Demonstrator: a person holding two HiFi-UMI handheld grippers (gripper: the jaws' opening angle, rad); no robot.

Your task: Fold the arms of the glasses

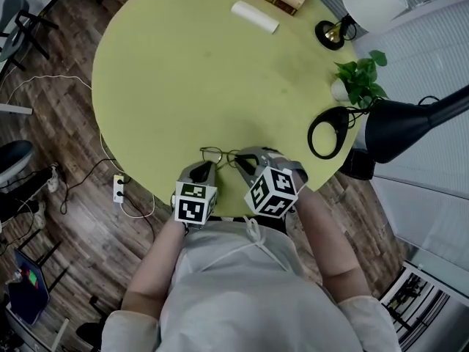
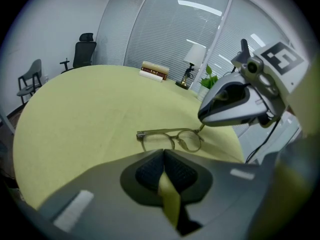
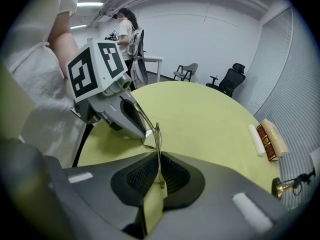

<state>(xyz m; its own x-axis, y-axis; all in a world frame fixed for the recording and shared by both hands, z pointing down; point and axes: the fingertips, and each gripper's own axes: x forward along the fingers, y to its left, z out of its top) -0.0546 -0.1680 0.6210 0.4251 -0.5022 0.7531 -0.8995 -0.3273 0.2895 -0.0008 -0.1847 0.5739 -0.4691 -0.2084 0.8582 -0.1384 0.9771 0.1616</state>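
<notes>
The glasses point(image 1: 220, 155) lie on the yellow-green tabletop point(image 1: 205, 72) at its 6 o'clock edge, right in front of the person. In the head view the front frame's long axis runs from 9 to 3 o'clock.

The right gripper point(image 1: 245, 160) comes in on the frame's 3 o'clock end from about 5 o'clock. In the right gripper view its jaws are closed on one thin arm point(image 3: 157, 139) of the glasses. The wire runs between the pads and on toward 12 o'clock, up to the hinge and lens rim.

The left gripper point(image 1: 204, 171) sits just at 6 o'clock of the frame's 9 o'clock end. In the left gripper view its jaws are pressed together with nothing between them. The lenses lie flat on the tabletop just ahead at 12 o'clock, partly hidden by the jaw tips.

The relation that matters is this: the held arm stands out from the front frame toward the person, roughly crosswise to the frame's long axis. Folding it likely means swinging the right hand toward 9 o'clock, so that the arm comes to lie along the frame. The right hand already has that arm. The left hand is the nearer one to the other hinge, and well placed to steady the frame. I cannot tell how the arm on that side lies, since the left gripper covers it.
</notes>
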